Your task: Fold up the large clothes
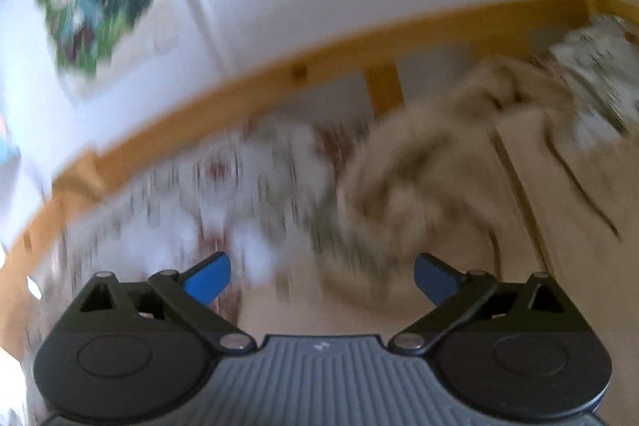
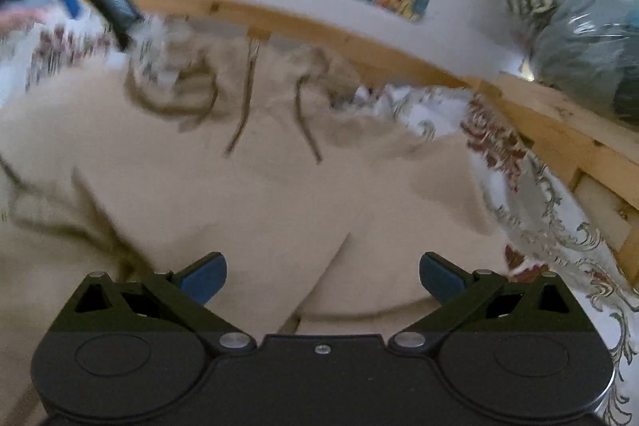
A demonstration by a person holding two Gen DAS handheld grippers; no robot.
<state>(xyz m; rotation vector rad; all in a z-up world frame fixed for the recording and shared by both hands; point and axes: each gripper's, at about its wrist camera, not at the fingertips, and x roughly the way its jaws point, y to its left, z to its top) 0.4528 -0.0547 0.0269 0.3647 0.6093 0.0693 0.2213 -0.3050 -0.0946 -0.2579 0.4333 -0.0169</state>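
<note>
Two empty tongs (image 1: 322,276) (image 2: 322,276), one hoodie (image 2: 223,178)

Both wrist cameras are looking forward and downward, close over the beige drawstring hoodie (image 1: 459,162) (image 2: 239,186), sharing the wooden bed rail (image 1: 319,54) (image 2: 319,30).

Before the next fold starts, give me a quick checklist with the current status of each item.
1. Left gripper open, nothing between its fingers: ok.
2. Right gripper open, nothing held: ok.
3. Beige hoodie spread flat on the patterned bedcover: not ok, its hood end is bunched.
4. Drawstrings lying free on the chest: ok.
5. Sleeve positions: cannot tell, blurred.
</note>
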